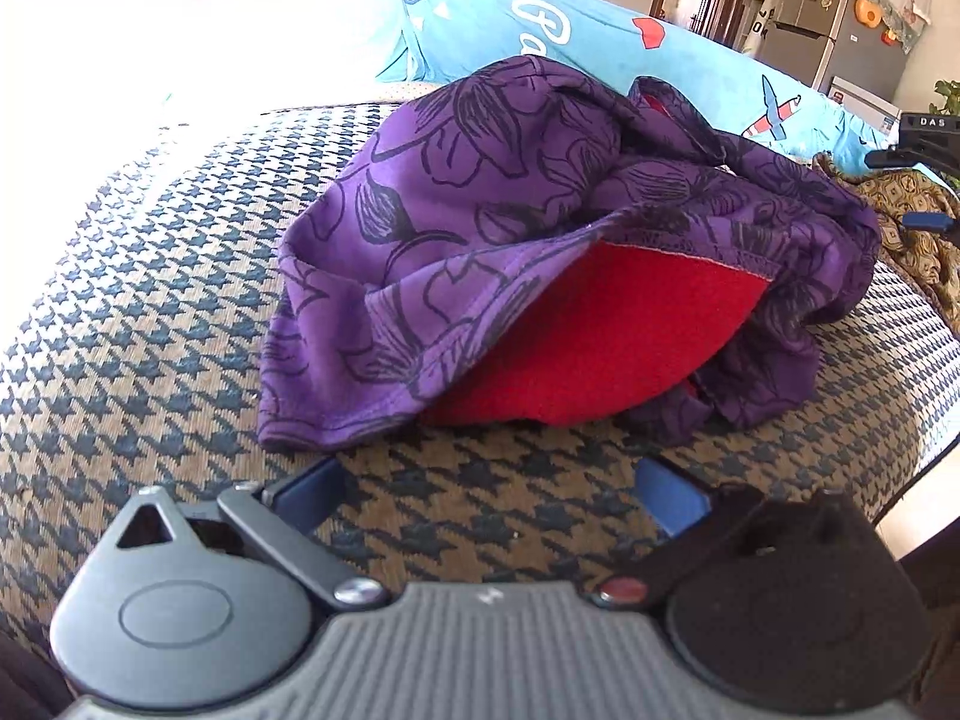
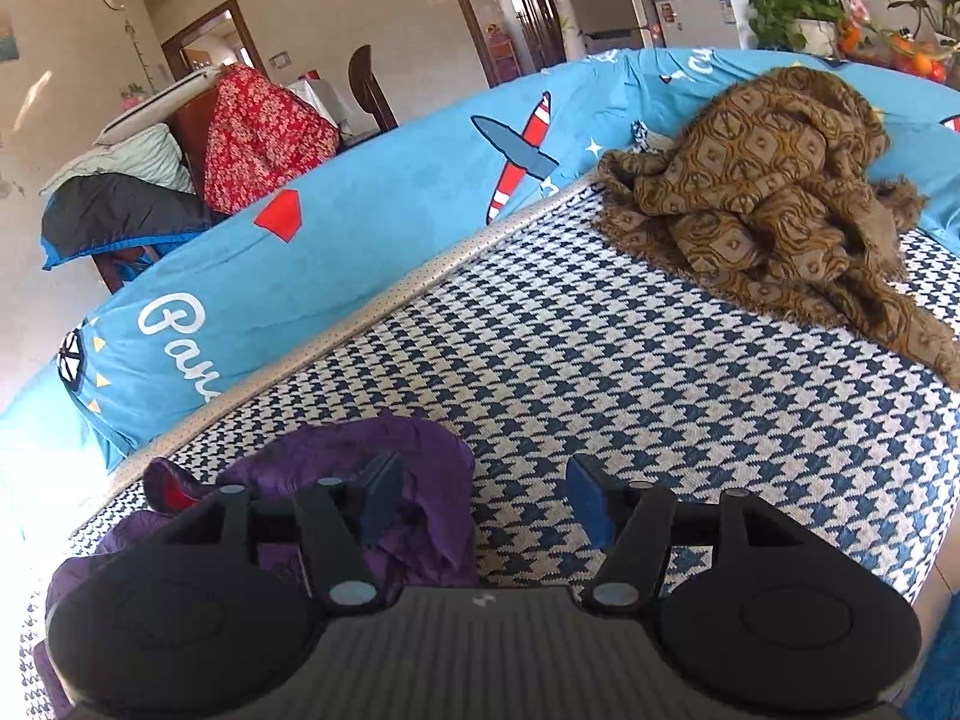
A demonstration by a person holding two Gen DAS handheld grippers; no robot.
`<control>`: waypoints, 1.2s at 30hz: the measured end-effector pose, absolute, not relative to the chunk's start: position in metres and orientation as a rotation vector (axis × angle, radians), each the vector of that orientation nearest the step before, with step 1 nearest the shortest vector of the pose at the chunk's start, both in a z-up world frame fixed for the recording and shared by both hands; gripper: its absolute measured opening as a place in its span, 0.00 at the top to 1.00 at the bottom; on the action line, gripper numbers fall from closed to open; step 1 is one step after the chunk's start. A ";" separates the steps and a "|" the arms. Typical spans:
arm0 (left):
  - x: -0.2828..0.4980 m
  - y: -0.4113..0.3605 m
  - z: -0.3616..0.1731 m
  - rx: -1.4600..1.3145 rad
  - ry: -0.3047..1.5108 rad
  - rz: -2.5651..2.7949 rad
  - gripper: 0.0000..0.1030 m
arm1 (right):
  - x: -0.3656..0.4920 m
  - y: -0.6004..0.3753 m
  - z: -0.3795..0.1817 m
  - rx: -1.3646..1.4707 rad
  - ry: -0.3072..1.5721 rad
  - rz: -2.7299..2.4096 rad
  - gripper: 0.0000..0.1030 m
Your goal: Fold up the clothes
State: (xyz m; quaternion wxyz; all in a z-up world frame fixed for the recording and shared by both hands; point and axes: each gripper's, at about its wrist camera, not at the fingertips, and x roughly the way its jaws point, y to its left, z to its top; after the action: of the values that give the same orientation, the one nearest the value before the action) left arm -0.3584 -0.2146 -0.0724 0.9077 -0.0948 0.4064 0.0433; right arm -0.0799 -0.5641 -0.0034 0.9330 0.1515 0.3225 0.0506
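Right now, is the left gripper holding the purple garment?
No, the left gripper is open over bare houndstooth cover, with the crumpled purple garment lying just beyond its fingertips.

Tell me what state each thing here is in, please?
Purple floral garment with red lining: crumpled, unfolded.
Brown patterned fringed cloth: heaped, unfolded.
Blue-and-white houndstooth cover: spread flat.
Left gripper: open, holding nothing.
Right gripper: open, over the purple garment's edge.
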 end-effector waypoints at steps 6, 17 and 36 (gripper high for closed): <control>-0.353 -0.220 -0.075 -0.141 0.849 0.098 0.00 | -0.068 -0.550 -0.005 0.306 0.638 0.213 0.33; -0.337 -0.231 -0.082 -0.120 0.846 0.105 0.00 | -0.050 -0.495 -0.019 0.078 0.616 0.395 0.28; -0.336 -0.234 -0.086 -0.093 0.835 0.110 0.00 | -0.035 -0.497 -0.029 0.124 0.603 0.227 0.90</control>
State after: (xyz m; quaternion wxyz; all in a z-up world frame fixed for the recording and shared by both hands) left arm -0.3356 -0.2343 -0.0860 0.9116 -0.0451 0.4051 0.0535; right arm -0.0355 -0.4973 -0.0286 0.9467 0.0610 0.2959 0.1115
